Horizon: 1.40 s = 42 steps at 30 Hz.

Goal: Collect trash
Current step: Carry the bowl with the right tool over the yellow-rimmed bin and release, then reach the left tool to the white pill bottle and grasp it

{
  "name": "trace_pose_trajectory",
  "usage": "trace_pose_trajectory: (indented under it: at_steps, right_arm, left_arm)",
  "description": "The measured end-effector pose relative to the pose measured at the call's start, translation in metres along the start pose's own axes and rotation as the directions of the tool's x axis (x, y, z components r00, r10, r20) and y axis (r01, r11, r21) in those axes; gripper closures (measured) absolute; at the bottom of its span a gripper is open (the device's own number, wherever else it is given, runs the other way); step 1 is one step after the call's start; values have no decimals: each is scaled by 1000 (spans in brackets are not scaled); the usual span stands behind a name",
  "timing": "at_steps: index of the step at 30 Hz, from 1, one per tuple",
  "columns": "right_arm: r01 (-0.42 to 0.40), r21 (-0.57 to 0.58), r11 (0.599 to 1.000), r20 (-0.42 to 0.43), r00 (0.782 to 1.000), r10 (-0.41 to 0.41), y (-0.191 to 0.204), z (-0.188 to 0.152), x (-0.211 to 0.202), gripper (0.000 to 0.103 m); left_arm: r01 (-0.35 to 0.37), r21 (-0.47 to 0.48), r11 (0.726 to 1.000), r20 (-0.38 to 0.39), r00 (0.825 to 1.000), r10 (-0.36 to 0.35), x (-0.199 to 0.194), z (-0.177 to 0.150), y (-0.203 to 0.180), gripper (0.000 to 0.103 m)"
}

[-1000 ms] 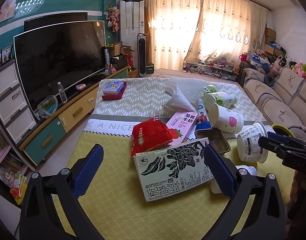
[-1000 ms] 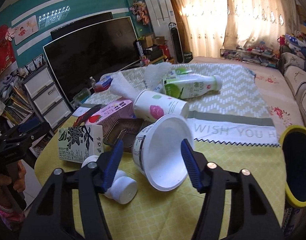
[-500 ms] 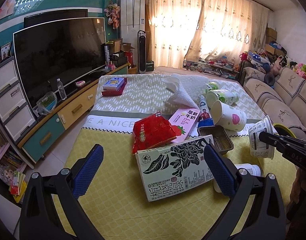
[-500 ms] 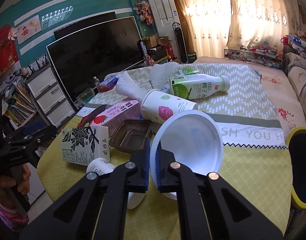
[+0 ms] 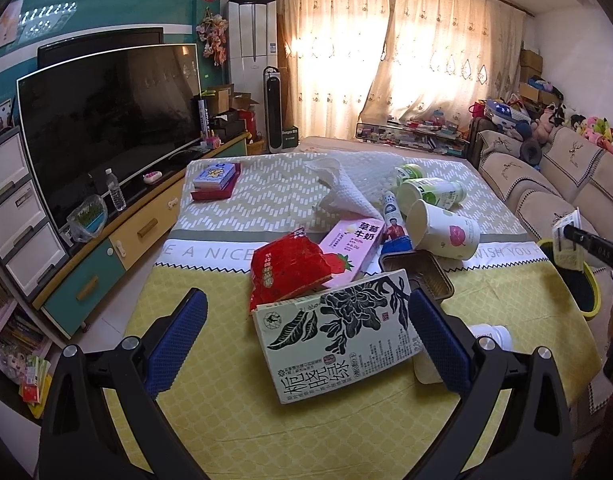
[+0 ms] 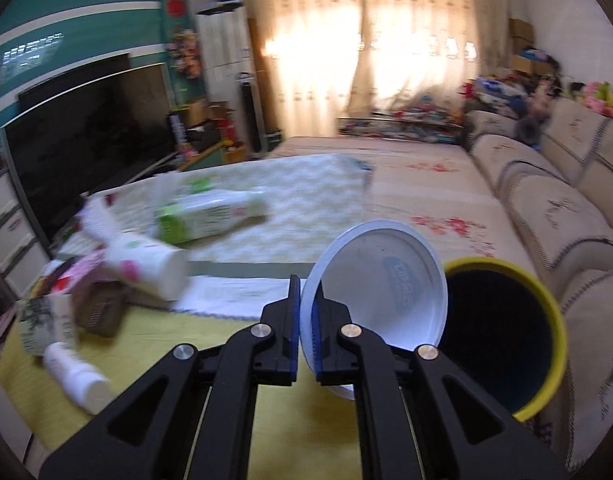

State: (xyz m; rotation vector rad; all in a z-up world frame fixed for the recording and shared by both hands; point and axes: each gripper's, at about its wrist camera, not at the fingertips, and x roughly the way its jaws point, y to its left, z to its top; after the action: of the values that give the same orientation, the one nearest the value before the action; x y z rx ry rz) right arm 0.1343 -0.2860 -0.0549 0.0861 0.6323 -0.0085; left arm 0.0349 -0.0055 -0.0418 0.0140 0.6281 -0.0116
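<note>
You have the round white plastic tub (image 6: 380,284) pinched by its rim in your right gripper (image 6: 306,336). The jaws are squeezed tight on that thin rim, one pad inside the tub and one outside. The tub is up off the table, tipped on its side with its open mouth facing you. It hangs just beside the round bin with the yellow rim and dark inside (image 6: 502,336).

So this step is carrying one piece of trash to the bin. I think the grab is done and the drop is what comes next. To do it, bring the tub over the dark hole of the bin, then let the jaws go wide so it falls in. Make sure the whole tub is over the hole first, or it may hit the yellow rim and bounce out.

Your left gripper (image 5: 306,334) has its jaws wide apart and holds nothing. It hovers over the green-and-white drink carton with black flowers (image 5: 338,336) lying flat on the yellow tablecloth (image 5: 210,420).

More trash waits behind it: a crinkly red snack bag (image 5: 288,270), a pink strawberry milk box (image 5: 352,244) and a white paper cup on its side (image 5: 442,230).
</note>
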Motion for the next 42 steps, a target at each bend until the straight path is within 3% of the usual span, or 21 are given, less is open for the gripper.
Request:
trace_pose_trajectory:
  at_steps: [2,6,10,13,15,17,24,36,42]
  right_arm:
    - [82,29,996,-9,997,-82,-26,1,5,98]
    - [173,66,983,-68,983,-168,-64,-3,25,98]
    - [220,84,972,-133,969,-207,-85,-8,47,97]
    - [268,99,958,-171,953,-249,-99,-14,59,89]
    - [285,110,952,-183,947,-262,-104,-17,63,71]
    - [295,115,949,-191,944,-271,-105,-19,63,69]
    - [301,106,948,-151,947,-284,-99,-18,50,65]
    - [197,83,977,-22,980,-196,-54,-9,-7,55]
    - [152,77,985,-8,988,-152,-43,-12,-20,54]
  left_arm:
    - [8,6,1000,-2,1000,-8,0,0,-3,4]
    - [15,21,1000,-5,1000,-15,2,0,-9,4]
    - [20,30,999,-6,1000,-20,3,0,-13,4]
    - [21,34,999,-3,1000,-21,3,0,-15,4]
    - [23,35,999,-3,1000,-23,2,1,-14,4]
    - [25,39,999,-2,1000,-25,1,1,-14,4]
    - [50,33,998,-9,999,-50,-3,-2,-25,4]
    - [190,131,973,-122,977,-175,7,-32,-103,4]
    - [174,121,977,-158,975,-154,26,-40,-119,4]
